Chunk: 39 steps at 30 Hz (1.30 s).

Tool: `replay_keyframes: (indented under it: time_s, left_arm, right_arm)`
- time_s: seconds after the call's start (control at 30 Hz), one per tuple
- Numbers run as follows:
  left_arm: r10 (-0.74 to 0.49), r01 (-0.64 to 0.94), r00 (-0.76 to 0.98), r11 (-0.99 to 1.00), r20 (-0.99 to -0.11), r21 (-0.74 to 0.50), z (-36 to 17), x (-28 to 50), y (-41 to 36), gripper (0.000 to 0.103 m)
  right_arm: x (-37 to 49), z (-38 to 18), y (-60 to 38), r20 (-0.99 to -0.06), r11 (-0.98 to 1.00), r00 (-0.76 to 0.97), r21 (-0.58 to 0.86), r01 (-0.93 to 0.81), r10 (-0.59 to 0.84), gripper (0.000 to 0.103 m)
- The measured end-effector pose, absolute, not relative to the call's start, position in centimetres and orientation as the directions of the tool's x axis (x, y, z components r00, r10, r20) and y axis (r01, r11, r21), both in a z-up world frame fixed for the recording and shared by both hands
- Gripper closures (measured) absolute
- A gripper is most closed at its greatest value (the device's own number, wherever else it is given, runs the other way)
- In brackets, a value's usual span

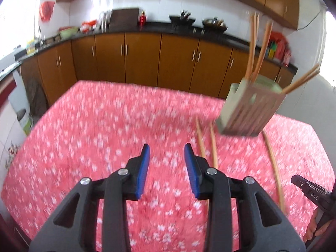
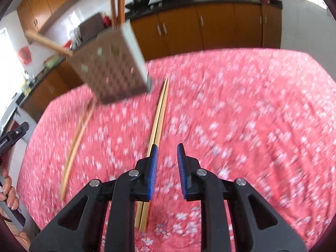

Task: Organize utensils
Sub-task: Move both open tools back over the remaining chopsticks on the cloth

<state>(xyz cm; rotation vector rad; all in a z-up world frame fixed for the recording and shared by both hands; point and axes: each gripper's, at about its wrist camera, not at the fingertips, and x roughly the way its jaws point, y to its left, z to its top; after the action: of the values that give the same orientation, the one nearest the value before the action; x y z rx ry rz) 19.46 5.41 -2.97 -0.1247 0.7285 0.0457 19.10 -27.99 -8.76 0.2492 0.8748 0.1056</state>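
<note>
Both tongs, left (image 1: 167, 147) and right (image 2: 167, 147), are seen slightly parted, nothing gripped. Two wooden chopsticks (image 2: 156, 124) are laid on the pink floral counter (image 2: 241, 115), just beside the right tongs' left pad, near the perforated brown holder (image 2: 111, 67).

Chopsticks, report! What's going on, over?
Both grippers open, empty. Two chopstick pairs loose on the cloth. Holder half-filled. Path clear.
</note>
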Motion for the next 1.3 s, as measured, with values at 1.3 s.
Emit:
replay_keyframes:
  time_s: [1.3]
  left_arm:
    - [-0.151,0.122,0.592,0.988,-0.792,-0.097,-9.5,20.9,-0.3,0.083]
  right_arm:
    - [20.0,-10.8,-30.4,-0.771,0.981,0.637,0.134,0.14,0.014,0.095]
